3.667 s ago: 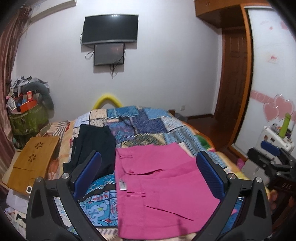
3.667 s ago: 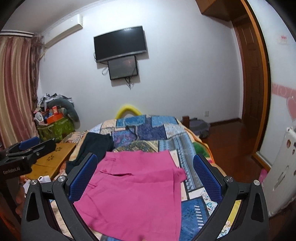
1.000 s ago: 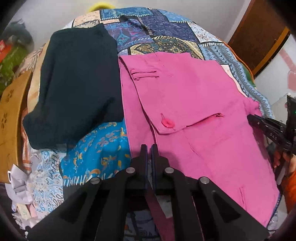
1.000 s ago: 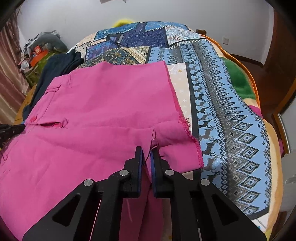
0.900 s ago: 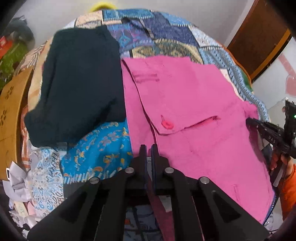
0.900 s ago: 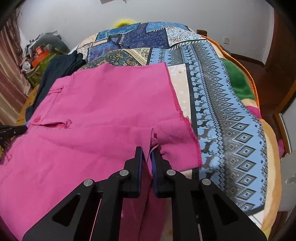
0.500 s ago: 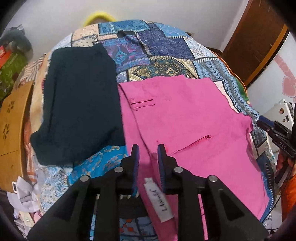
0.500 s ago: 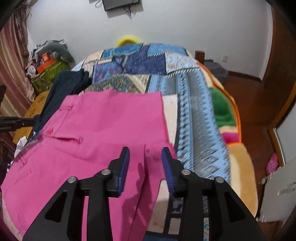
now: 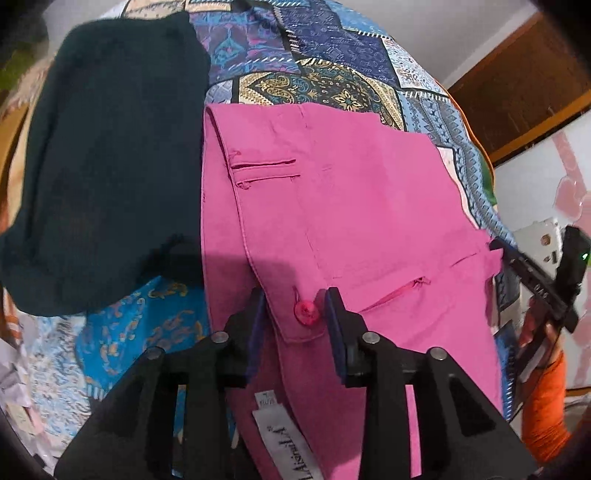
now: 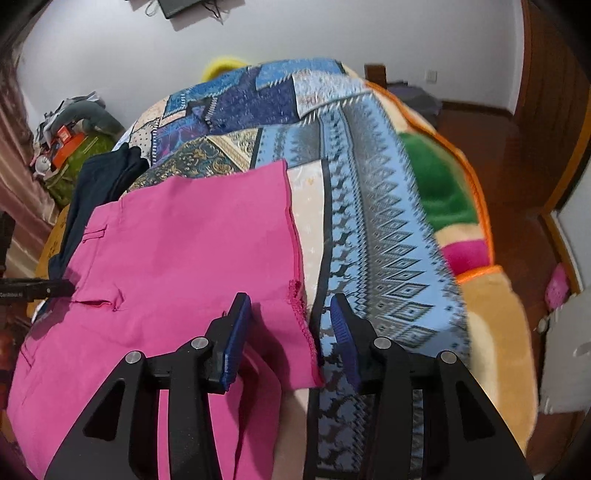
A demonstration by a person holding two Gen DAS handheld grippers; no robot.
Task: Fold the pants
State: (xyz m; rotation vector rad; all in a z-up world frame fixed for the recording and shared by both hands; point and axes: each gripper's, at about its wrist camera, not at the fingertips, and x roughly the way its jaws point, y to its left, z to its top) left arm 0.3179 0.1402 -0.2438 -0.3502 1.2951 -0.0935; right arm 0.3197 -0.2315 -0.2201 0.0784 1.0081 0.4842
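Home bedroom: bed under patchwork quilt (image 10: 369,155), wall TV (image 10: 184,7), wooden door (image 10: 554,74), clothes about.

One pink pants (image 9: 351,206), one dark garment (image 9: 107,155), one patchwork bedspread (image 10: 369,229), two grippers.

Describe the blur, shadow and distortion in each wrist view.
Left wrist view: sharp; the left hand-held gripper casts a dark shadow on the pink pants; fisheye bulges the bed. Right wrist view: the blanket is smeared by motion blur; corners vignette black.
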